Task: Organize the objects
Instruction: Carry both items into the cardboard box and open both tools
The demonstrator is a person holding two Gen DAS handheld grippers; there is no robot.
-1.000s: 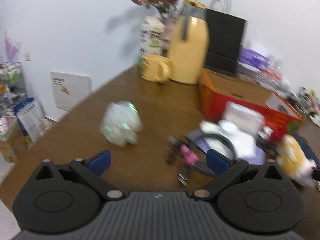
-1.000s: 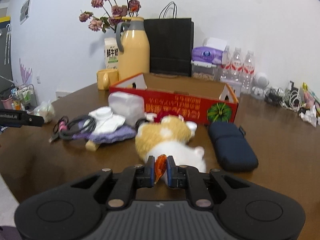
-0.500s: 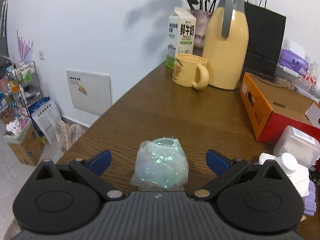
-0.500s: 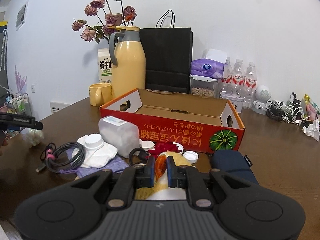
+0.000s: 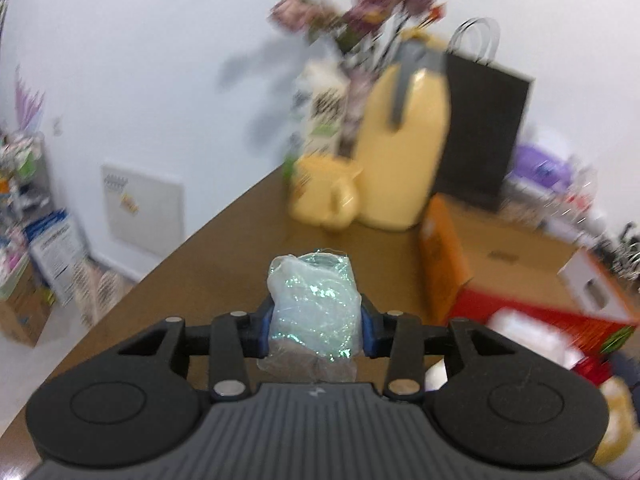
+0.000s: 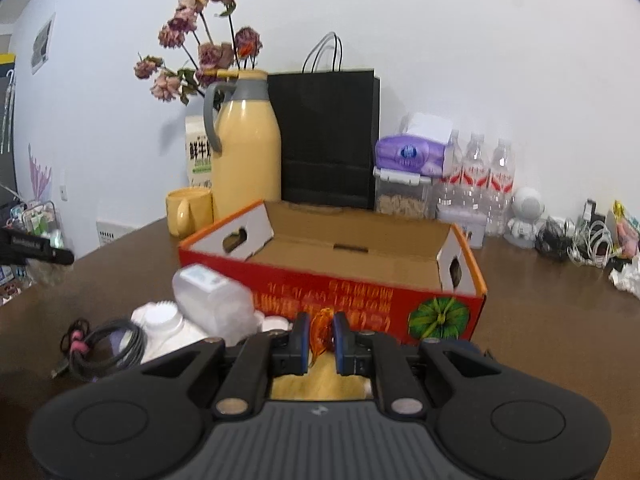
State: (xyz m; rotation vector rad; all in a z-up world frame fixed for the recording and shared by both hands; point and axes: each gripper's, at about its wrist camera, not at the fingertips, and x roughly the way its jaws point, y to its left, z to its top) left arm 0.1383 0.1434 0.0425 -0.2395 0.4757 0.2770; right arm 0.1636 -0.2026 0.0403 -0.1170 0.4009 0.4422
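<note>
1. The left gripper [image 5: 316,330] has just been closing; its blue pads now pinch the crumpled iridescent plastic wad [image 5: 314,304], which half a second ago sat on the table [image 5: 224,248] between spread jaws.
2. The right gripper [image 6: 321,338] stays pressed together on an orange tuft of the plush toy [image 6: 320,386], as before.
3. The red cardboard box [image 6: 360,252] stands open and empty ahead.
4. Judgement: both items are secured; transfer into the box is the likely next step.
</note>
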